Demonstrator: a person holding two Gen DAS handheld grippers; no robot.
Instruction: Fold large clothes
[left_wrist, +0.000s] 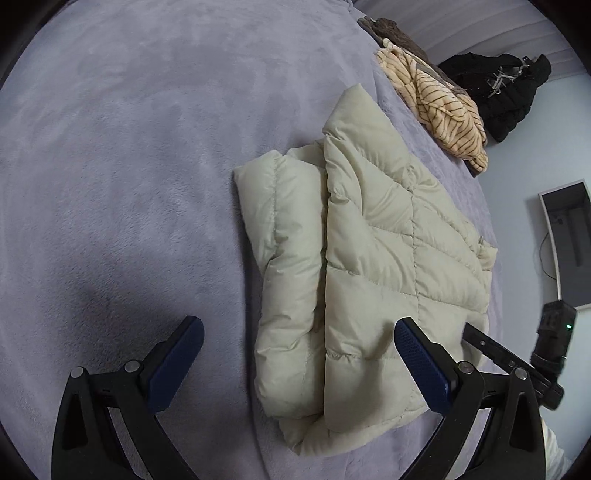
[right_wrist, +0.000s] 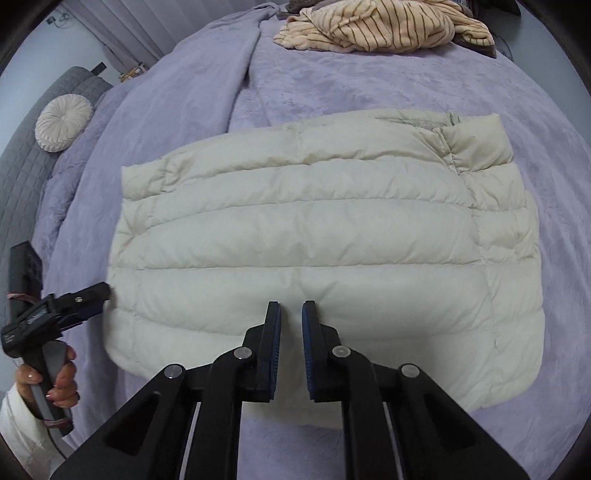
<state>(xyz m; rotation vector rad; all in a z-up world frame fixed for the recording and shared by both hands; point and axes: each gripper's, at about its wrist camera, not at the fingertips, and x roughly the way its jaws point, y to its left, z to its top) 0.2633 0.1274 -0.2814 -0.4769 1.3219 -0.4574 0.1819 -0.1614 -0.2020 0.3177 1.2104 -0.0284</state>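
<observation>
Folding a cream puffer jacket (right_wrist: 295, 229) on a lilac bedspread (right_wrist: 369, 81), and apparently getting well along with it. Lying now as a compact quilted rectangle on the near part of the bed, with the sleeves showing nowhere loose and the collar sitting at the far right corner. Seen from the left wrist, showing a narrower layer peeking out from under the top panel along one long edge, so at least one lengthwise fold is looking done.

Hovering with the left gripper (left_wrist: 297, 326) at the jacket's left end, its tongs standing wide apart and clamping nothing, a hand (right_wrist: 55, 376) wrapping the handle. Reaching down with the right gripper (right_wrist: 291, 306) over the jacket's near edge, its tongs drawn almost together with only a slit between the pads. Not showing clearly whether a pinch of the shell is caught there.

Probably still needing one crosswise fold, or a smoothing of the puffy near edge, to finish this piece. Beyond it, still waiting unfolded at the far side: a striped beige garment (right_wrist: 369, 33) in a heap and a black garment (left_wrist: 498, 96) past it.
</observation>
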